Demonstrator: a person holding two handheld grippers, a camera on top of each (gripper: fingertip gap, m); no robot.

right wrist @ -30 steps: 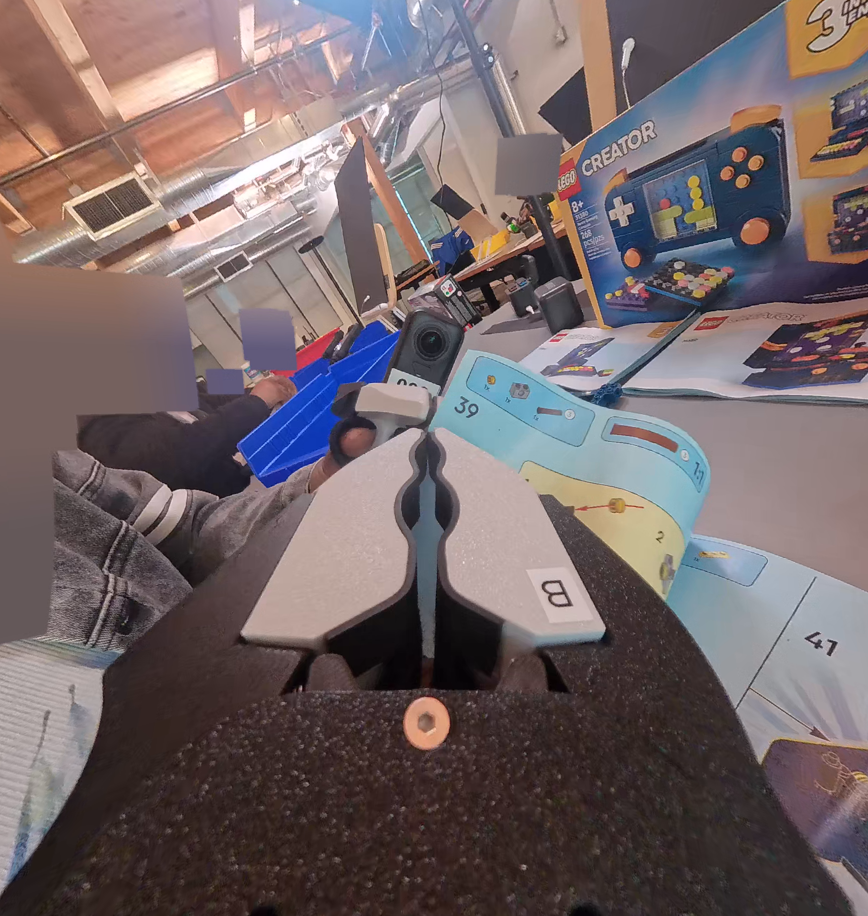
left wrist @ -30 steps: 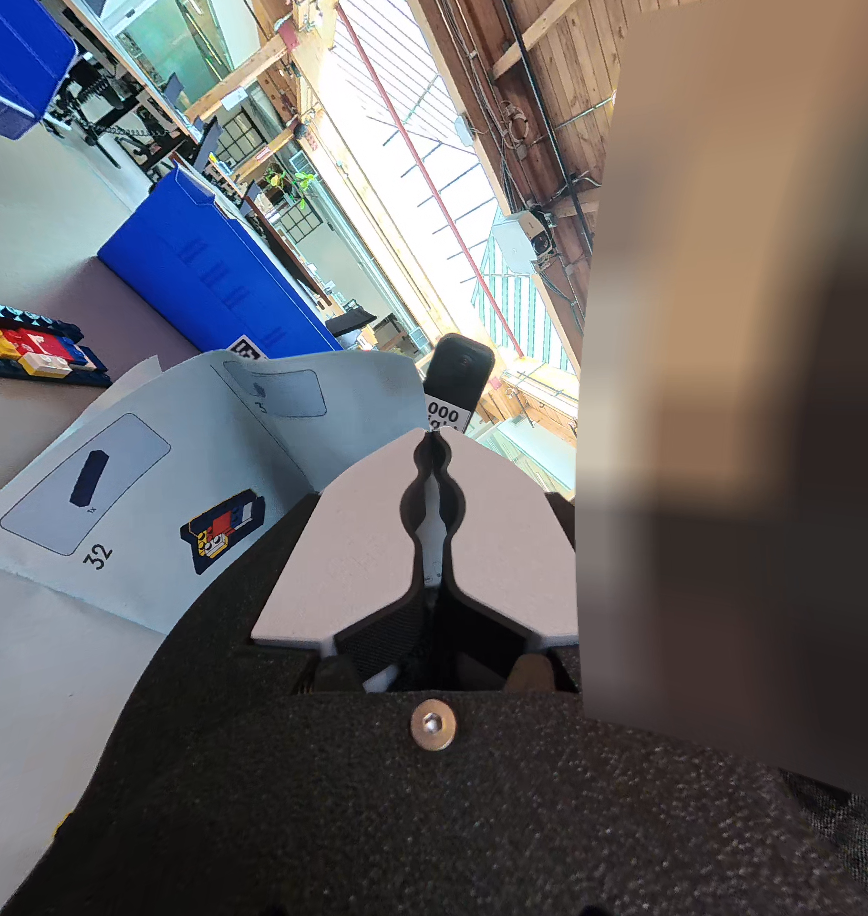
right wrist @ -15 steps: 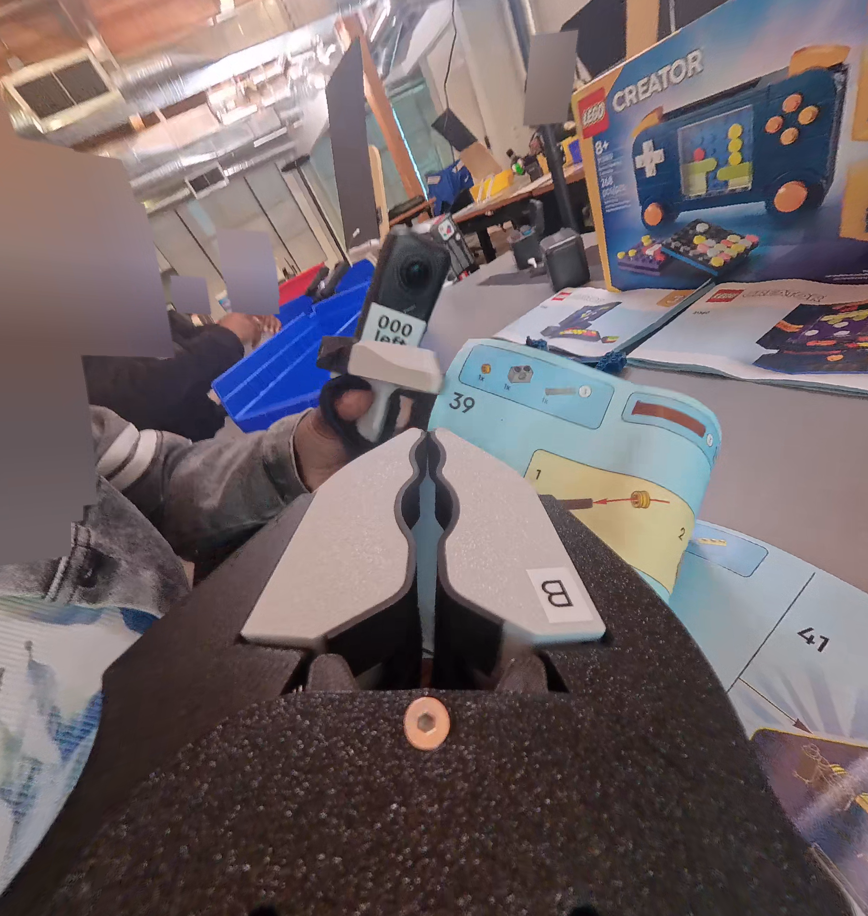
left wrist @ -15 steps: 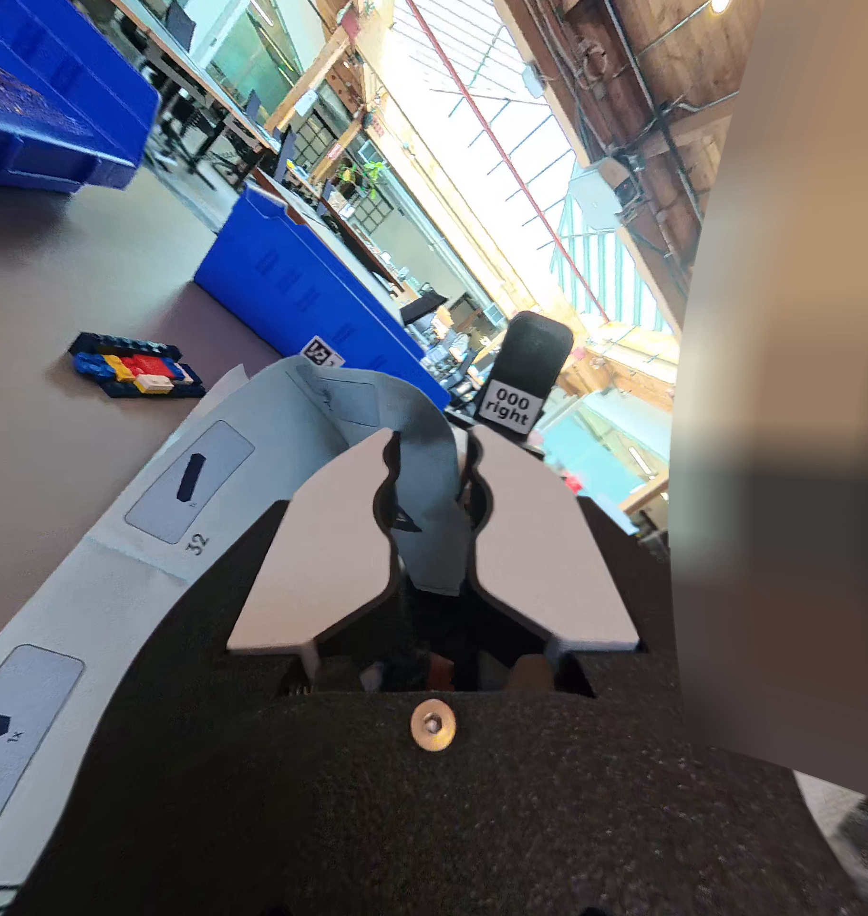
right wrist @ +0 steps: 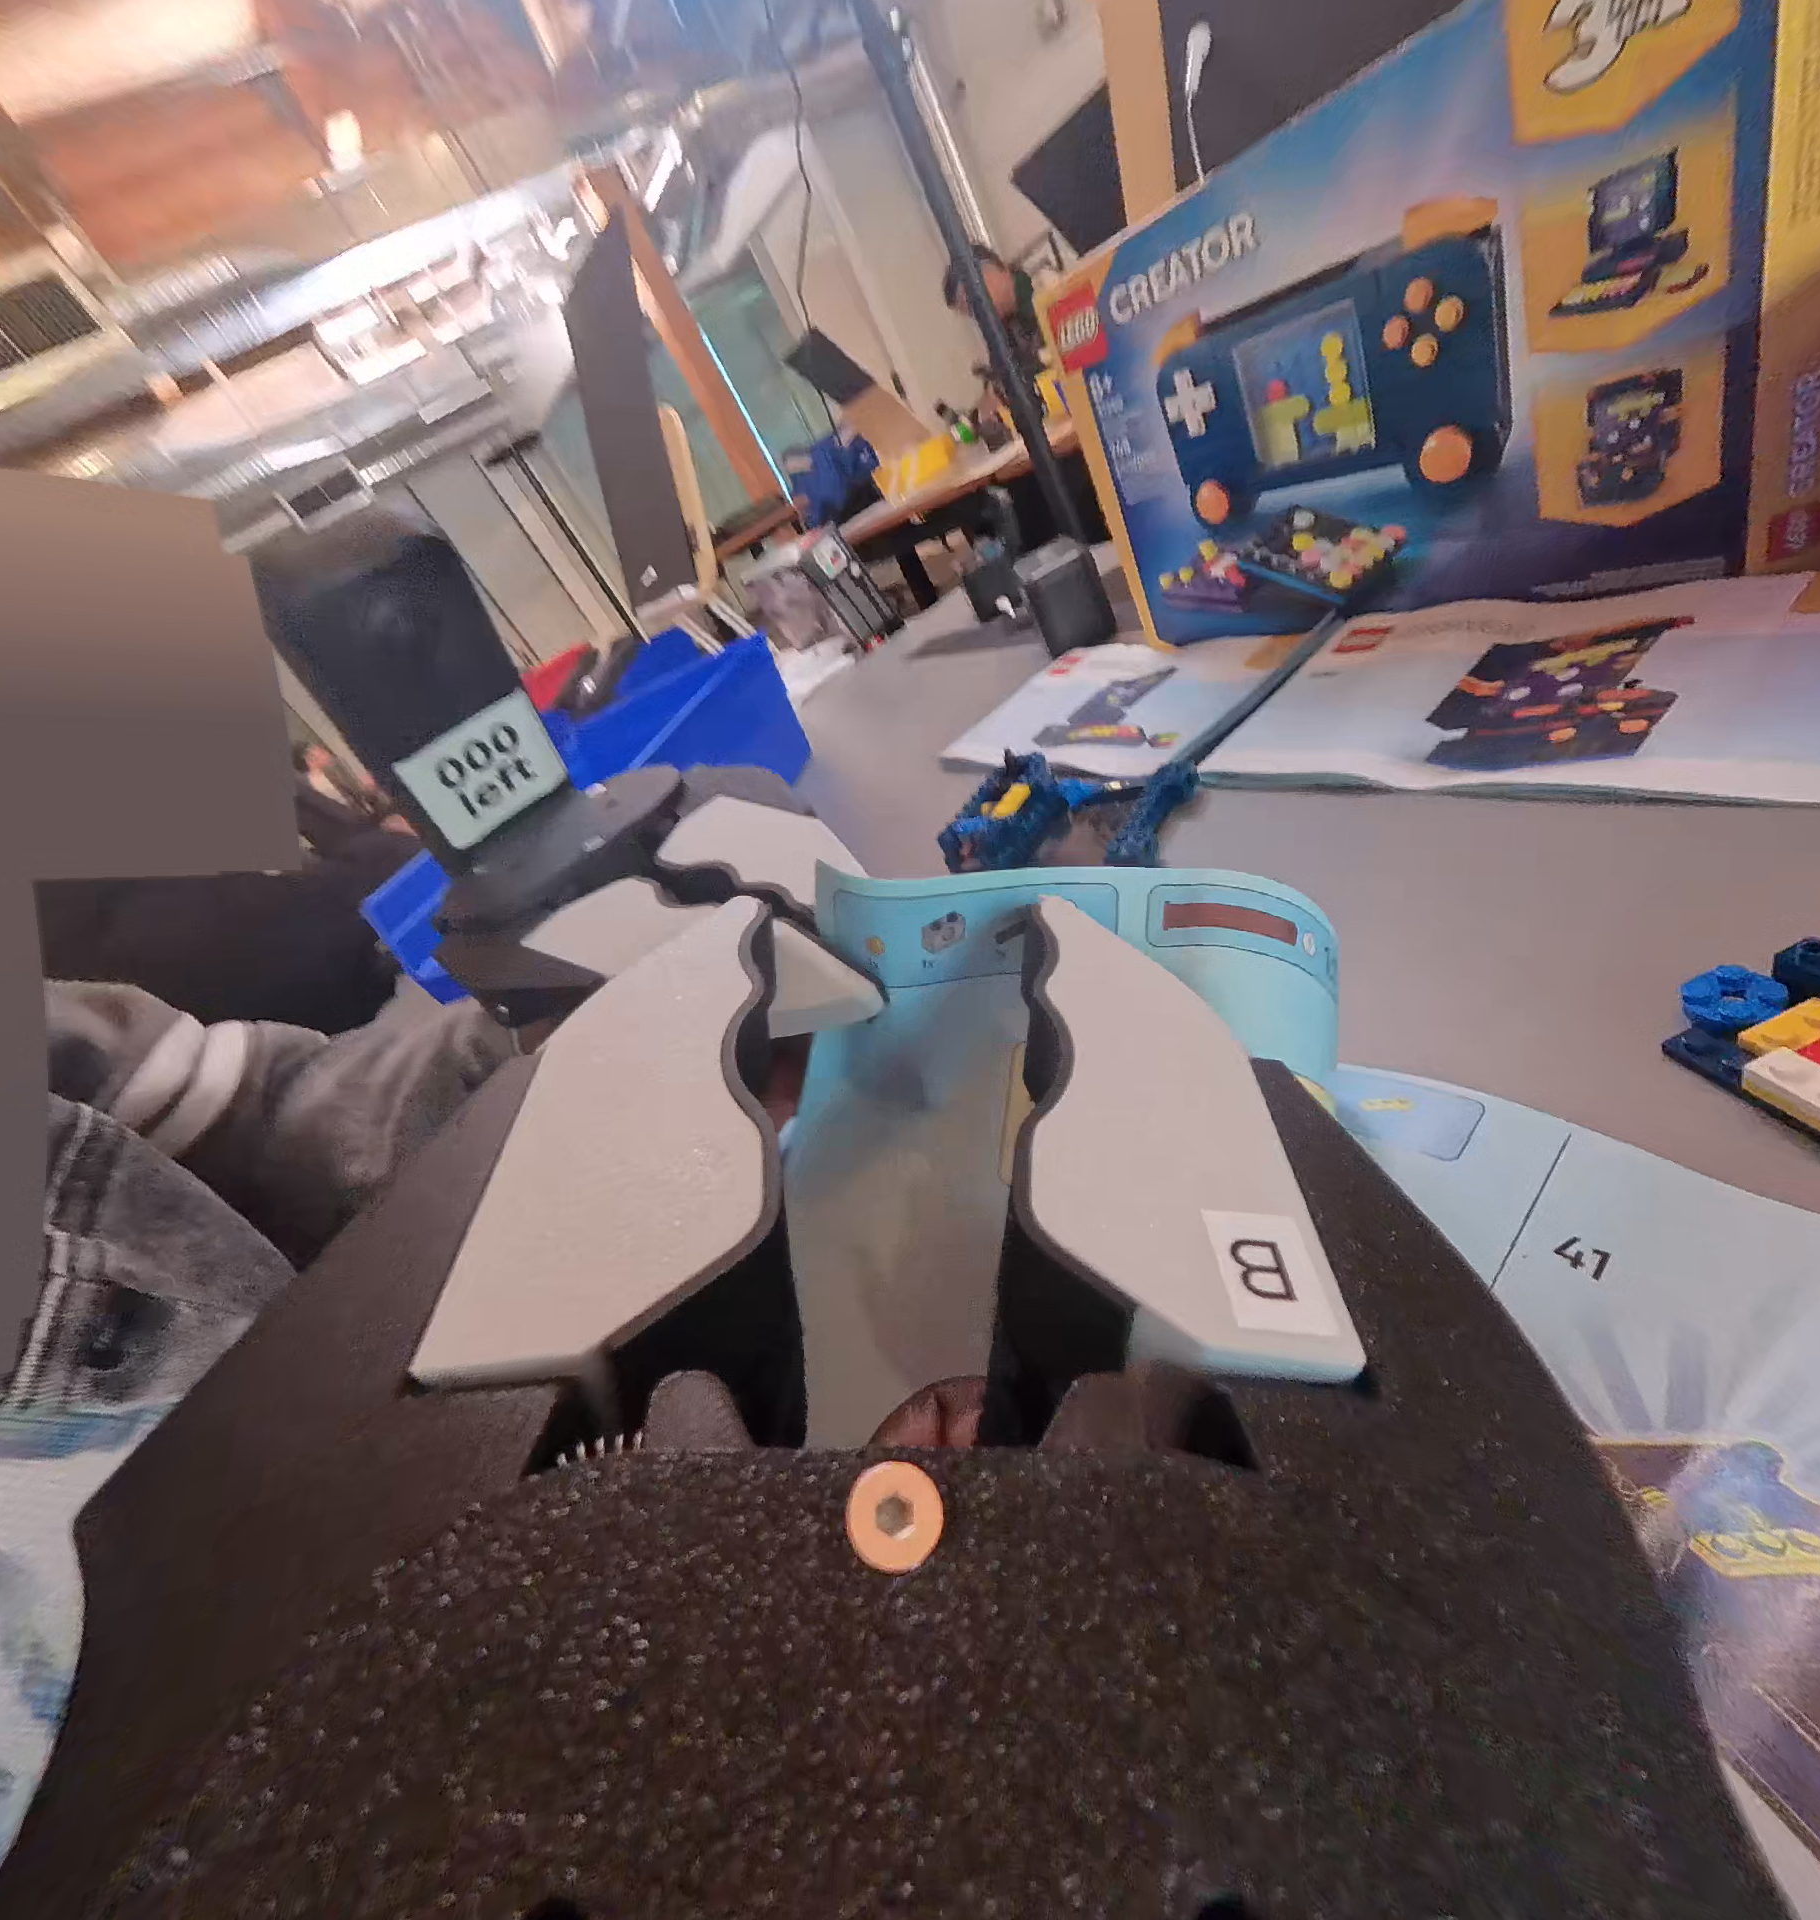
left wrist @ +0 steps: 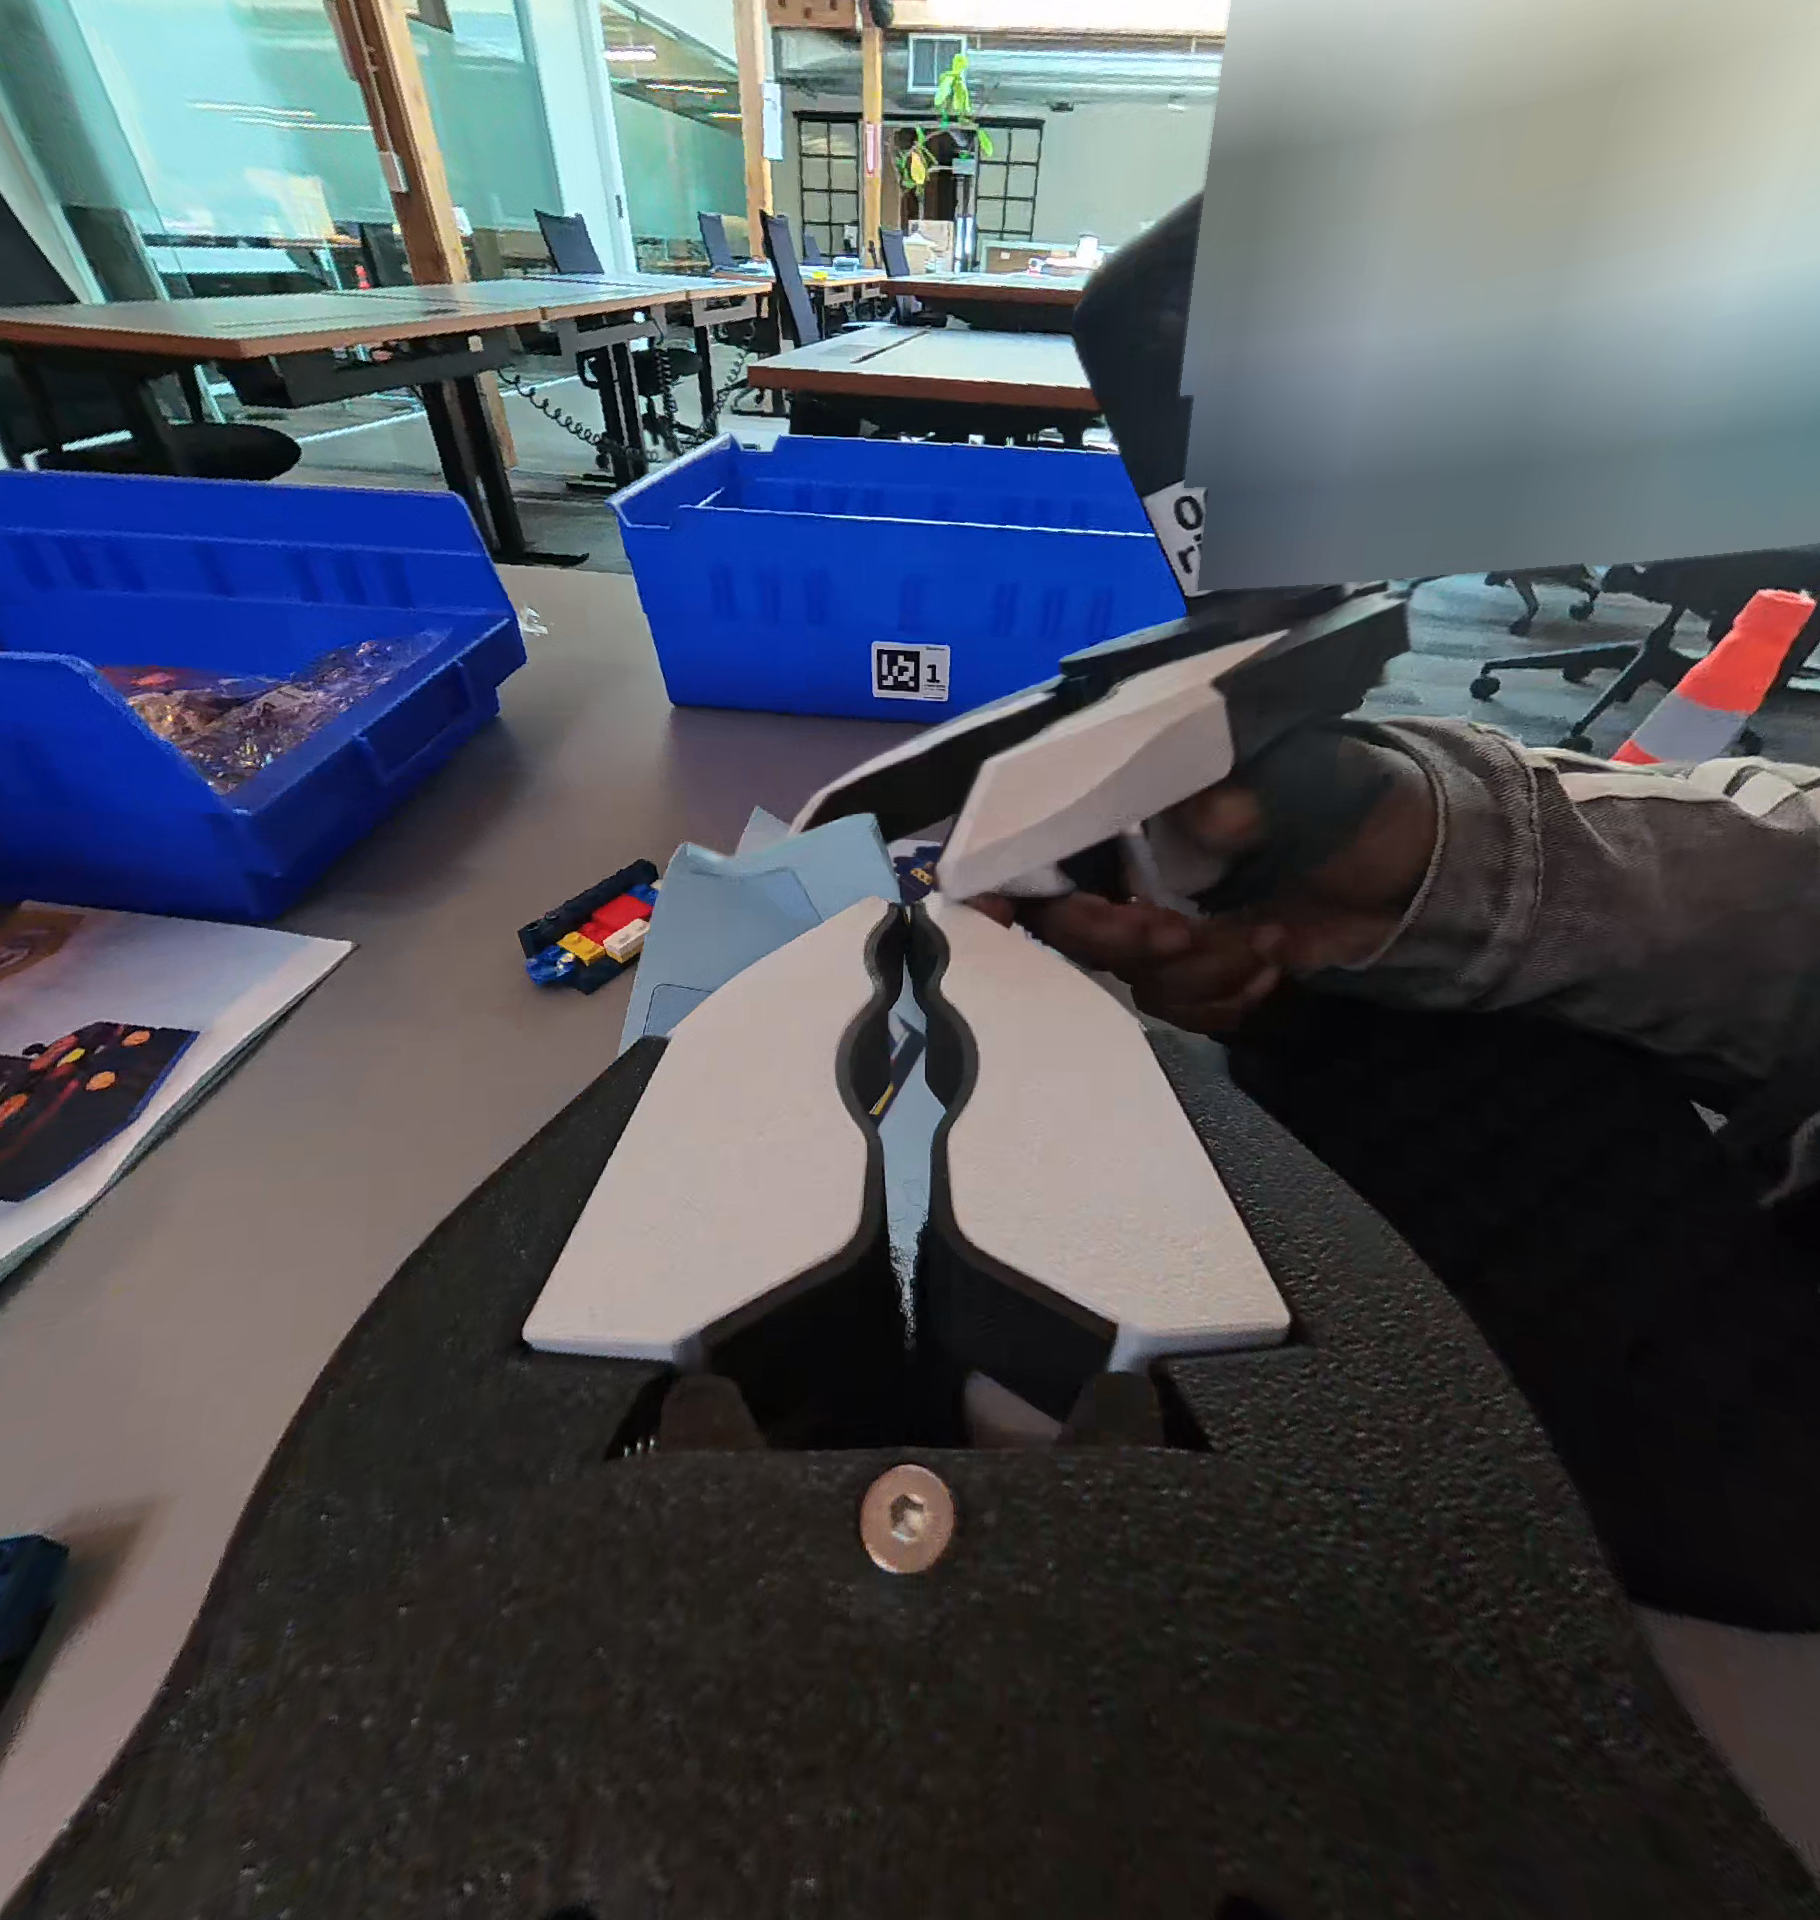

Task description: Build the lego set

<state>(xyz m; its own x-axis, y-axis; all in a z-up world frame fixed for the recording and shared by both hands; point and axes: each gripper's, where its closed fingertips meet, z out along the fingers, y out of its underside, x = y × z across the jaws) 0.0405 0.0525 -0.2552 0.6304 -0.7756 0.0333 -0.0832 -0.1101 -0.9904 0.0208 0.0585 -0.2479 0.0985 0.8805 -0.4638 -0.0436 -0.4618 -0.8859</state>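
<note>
Pale-blue paper, a page [right wrist: 1082, 935] of the open instruction booklet [right wrist: 1654, 1247], stands curled up off the grey table [left wrist: 386, 1195]. Left gripper [left wrist: 904, 914]: jaws shut on the page, a strip of blue paper visible in the slot between its fingers [left wrist: 740, 1122]; the right wrist view shows the same gripper at 10 o'clock, tips pinching the page's left edge. Right gripper [right wrist: 895, 935]: jaws well apart, the page standing loose between its fingers [right wrist: 1145, 1122], no pad pressing on it. So a single pinch point carries the page. Risks, as judgement: thin paper held at one edge may tear at the pinch or at the spine if the left gripper pulls away from the booklet; it may crease where the curl is tightest, at 1 o'clock in the right view. If the left pinch slips, the page likely flops back, since the right jaws grip nothing. The two grippers sit very close, tips nearly touching, so closing the right one could nip the left finger instead of paper. Brick plate [left wrist: 589, 935] lies at 10 o'clock just beside the page in the left view; a sweeping page or gripper could knock it. Blue bins [left wrist: 885, 582] stand farther back, clear of this.
</note>
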